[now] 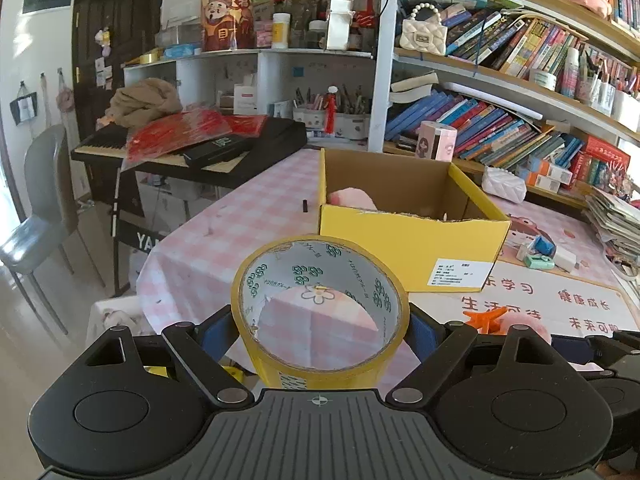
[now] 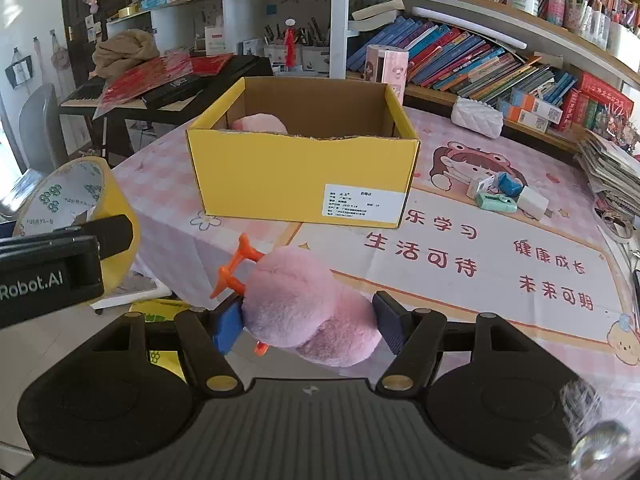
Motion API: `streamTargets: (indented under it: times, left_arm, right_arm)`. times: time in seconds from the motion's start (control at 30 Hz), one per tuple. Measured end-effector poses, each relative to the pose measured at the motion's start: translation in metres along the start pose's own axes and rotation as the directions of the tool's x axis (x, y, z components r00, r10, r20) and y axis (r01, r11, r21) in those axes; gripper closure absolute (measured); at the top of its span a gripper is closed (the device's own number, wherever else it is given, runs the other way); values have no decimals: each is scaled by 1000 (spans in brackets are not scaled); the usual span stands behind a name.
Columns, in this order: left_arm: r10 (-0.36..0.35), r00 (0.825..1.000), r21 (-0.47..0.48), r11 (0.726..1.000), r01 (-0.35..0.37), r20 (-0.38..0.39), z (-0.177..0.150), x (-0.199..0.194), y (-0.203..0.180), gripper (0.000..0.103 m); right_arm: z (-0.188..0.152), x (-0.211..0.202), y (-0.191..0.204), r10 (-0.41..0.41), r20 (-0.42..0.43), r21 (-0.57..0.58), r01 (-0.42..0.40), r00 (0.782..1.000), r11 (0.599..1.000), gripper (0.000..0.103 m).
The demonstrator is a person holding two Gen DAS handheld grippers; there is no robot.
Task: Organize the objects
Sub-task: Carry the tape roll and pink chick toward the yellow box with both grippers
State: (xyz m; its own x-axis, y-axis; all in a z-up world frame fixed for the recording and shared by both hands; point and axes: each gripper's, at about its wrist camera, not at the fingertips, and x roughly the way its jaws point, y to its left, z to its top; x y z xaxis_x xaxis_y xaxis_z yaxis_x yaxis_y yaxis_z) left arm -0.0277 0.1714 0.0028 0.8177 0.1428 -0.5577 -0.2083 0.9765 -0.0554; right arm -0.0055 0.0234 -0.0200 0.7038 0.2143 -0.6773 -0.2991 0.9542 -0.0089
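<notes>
Two claws, two loads, one destination: the left claw [image 1: 320,334] is closed on a roll of yellow tape [image 1: 320,308], its blue pads pressed against the outer band on either side so the roll's hollow core faces forward, raised off the checked counter [image 1: 224,240]. The grip across the width looks chosen to keep the ring from rolling or slipping sideways.

Beside it, the right claw [image 2: 308,316] is clamped on a pink plush toy [image 2: 308,304], squeezing the soft body between both pads while the toy's orange feet [image 2: 236,268] stick out to the left, clear of the fingers. The plush bulges around the pads, which suggests a firm hold on something that would otherwise sag.

Ahead of both stands an open yellow cardboard box [image 2: 296,176] on the counter, its top flaps gone and another pink soft item [image 2: 260,123] already lying inside at the far left. The box likely serves as the collecting bin, and each load appears poised near its front wall for dropping in. A small cluster of erasers and boxes [image 2: 508,196] lies well apart to the right, uncollected.
</notes>
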Motion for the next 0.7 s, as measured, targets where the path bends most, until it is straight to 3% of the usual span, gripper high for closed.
streamTargets:
  times: [0.47,0.7]
  left_arm:
    - [-14,1000,5,1000,14,-7,7,20,-10,16]
    - [31,997,-11,999,-30,64,37,35,-15,16]
  right_arm:
    - [13,14,-12,-14,-2,7,14,1000,1000,37]
    - [50,31,-22,3,63,-11,-2,998,1000,37]
